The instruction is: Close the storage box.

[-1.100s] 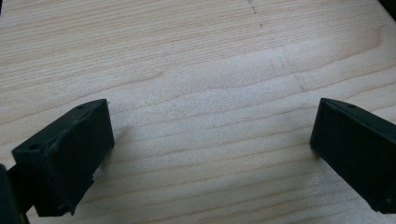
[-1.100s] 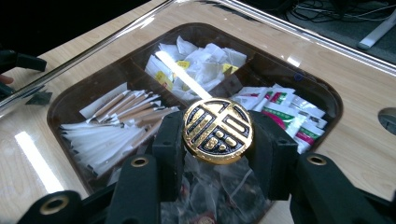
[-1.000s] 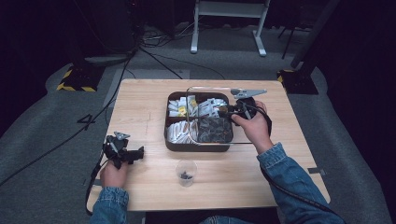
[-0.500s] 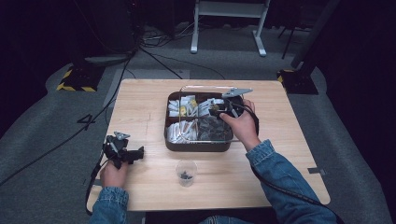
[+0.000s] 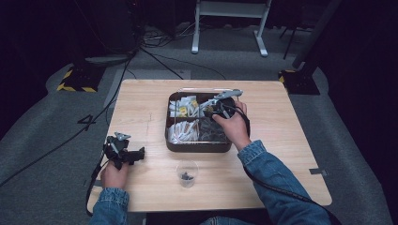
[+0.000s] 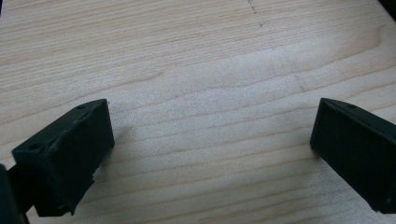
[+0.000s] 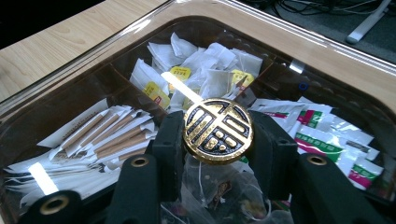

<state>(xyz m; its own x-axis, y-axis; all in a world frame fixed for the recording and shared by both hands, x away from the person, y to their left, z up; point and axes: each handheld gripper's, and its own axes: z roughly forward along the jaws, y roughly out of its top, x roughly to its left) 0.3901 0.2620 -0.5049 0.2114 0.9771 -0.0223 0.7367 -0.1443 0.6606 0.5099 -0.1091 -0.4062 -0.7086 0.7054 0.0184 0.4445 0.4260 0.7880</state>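
While clamped in right claw (image 7: 218, 140): one gold knob (image 7: 218, 130); left claw (image 6: 210, 149) agape, holding nothing.

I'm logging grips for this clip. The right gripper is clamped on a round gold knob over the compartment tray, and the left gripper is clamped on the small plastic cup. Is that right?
Not quite. The left gripper holds nothing: the left gripper view shows its jaws apart over bare table, away from the small plastic cup. The right gripper is indeed clamped on the round gold knob over the compartment tray.

We saw a small clear cup (image 5: 187, 173) with something dark inside on the wooden table (image 5: 291, 140), black cables (image 5: 159, 65) on the grey floor beyond, and a white stand (image 5: 230, 18) at the back.
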